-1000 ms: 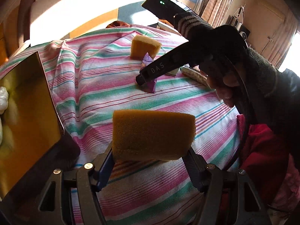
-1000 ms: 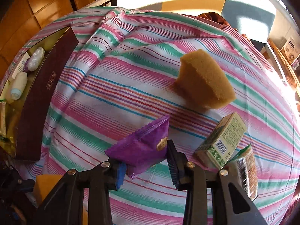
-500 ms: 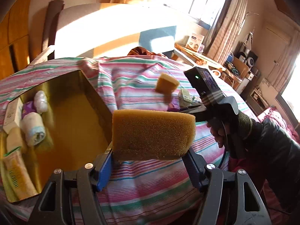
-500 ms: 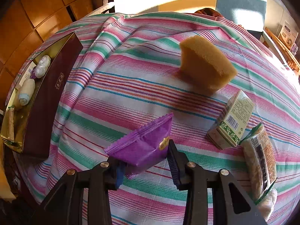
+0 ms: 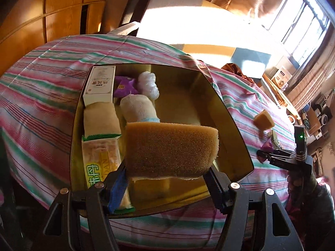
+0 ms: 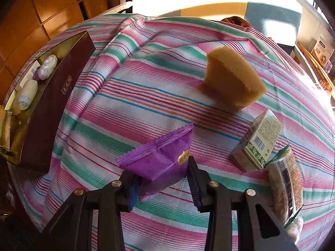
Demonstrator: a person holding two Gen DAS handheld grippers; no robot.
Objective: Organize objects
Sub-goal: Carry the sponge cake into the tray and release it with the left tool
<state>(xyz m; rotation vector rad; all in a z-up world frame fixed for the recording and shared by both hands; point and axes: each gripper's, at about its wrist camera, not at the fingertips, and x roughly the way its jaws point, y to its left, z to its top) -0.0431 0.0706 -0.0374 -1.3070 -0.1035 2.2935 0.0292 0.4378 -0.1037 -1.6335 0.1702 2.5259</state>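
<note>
My left gripper [image 5: 167, 173] is shut on a yellow-brown sponge [image 5: 171, 148] and holds it above the gold-lined box [image 5: 230, 125]. The box holds a white carton [image 5: 100, 85], a purple packet [image 5: 123, 84], rolled towels [image 5: 138, 106] and a snack pack [image 5: 100, 161]. My right gripper [image 6: 163, 179] is shut on a purple snack packet [image 6: 159, 159], held just above the striped cloth. A second sponge [image 6: 230, 81] lies on the cloth ahead of it. The box [image 6: 52, 108] shows at the left of the right wrist view.
A green-and-white carton [image 6: 257, 142] and a clear-wrapped cracker pack [image 6: 284, 179] lie on the striped tablecloth [image 6: 134, 96] to the right of the purple packet. A chair back [image 5: 134, 10] stands behind the table. Shelves with clutter [image 5: 314, 115] are at the far right.
My left gripper has swung left with the sponge, from over the cloth to over the open box. My right gripper has risen slightly with the purple packet.
</note>
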